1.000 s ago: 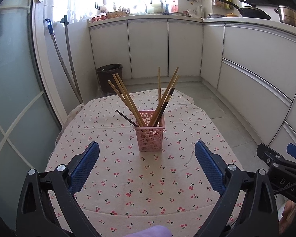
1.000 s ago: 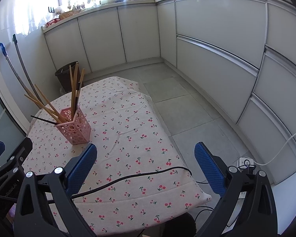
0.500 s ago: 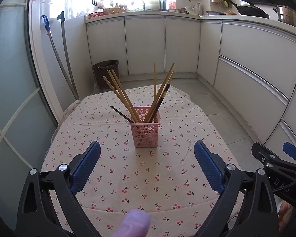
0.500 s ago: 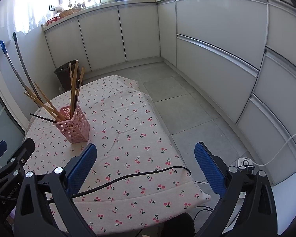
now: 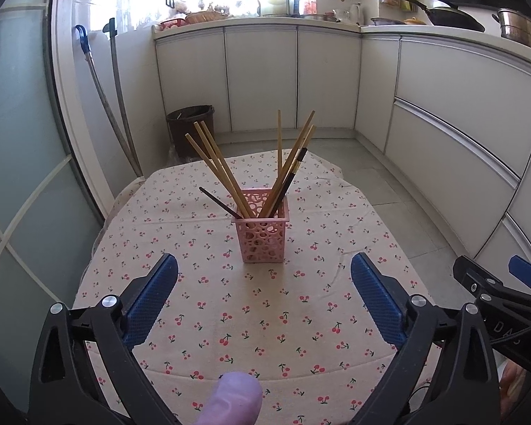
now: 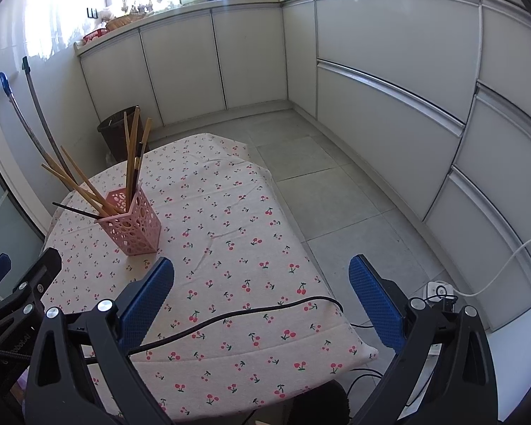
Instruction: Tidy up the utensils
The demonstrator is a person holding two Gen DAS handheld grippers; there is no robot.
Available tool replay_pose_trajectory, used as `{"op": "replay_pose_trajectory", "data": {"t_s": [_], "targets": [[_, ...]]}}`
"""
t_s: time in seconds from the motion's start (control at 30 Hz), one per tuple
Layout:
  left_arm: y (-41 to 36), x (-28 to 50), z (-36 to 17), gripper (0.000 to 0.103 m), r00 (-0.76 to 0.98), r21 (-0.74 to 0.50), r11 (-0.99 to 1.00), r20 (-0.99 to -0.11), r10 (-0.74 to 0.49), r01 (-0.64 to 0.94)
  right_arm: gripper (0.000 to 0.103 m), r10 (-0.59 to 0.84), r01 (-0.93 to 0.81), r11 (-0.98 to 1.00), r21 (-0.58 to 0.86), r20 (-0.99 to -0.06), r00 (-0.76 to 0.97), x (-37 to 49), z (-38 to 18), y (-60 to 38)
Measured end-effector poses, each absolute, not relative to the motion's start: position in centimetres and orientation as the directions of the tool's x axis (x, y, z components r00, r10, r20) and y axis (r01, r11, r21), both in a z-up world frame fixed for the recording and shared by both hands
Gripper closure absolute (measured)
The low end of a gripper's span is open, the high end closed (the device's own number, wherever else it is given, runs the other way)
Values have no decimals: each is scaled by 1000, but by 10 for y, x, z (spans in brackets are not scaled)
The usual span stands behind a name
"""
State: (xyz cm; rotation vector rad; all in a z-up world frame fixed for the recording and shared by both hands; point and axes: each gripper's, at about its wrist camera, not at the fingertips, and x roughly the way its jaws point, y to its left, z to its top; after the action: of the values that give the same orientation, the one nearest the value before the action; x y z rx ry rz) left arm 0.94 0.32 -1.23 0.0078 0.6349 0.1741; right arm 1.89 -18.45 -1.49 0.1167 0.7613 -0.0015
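Kitchen counter (image 5: pixel 265 318), cherry cloth: chopsticks (image 5: pixel 223 170) stand fanned in pink holder (image 5: pixel 262 237), gathered upright. Left tongs (image 5: pixel 263 276), right tongs (image 6: pixel 262 276) spread wide, empty.

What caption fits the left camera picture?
Open left gripper faces a pink holder full of chopsticks on a cherry tablecloth.

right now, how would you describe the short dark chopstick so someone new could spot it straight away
On the cherry-print tablecloth stands a pink perforated plastic holder full of chopsticks. Most are pale wooden chopsticks fanning upward; the short dark chopstick pokes out low over the holder's left rim, thinner, nearly black and leaning closest to flat.
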Motion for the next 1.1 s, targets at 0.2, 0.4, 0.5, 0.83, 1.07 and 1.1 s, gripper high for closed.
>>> {"op": "replay_pose_trajectory", "data": {"t_s": [0.2,0.4,0.5,0.83,1.07,1.1], "targets": [[4,10,-13,8,789,62,985,-592,166,-160,7,41,44,993,105,-689,724,18,-15,-184],[4,10,-13,7,788,63,984,-592,169,-164,7,40,45,994,104,-691,722,18,-16,-183],[5,10,-14,7,787,63,984,-592,172,-167,7,40,45,993,105,-691,722,18,-16,-184],[5,11,-16,7,781,68,983,-599,178,-172,7,40,45,994,104,-692,721,18,-16,-184],[6,12,-16,7,779,66,982,-601,182,-179,7,39,44,994,101,-694,719,18,-18,-183],[6,12,-16,7,778,66,982,-601,182,-179,7,39,44,994,101,-694,718,18,-18,-183]]}}
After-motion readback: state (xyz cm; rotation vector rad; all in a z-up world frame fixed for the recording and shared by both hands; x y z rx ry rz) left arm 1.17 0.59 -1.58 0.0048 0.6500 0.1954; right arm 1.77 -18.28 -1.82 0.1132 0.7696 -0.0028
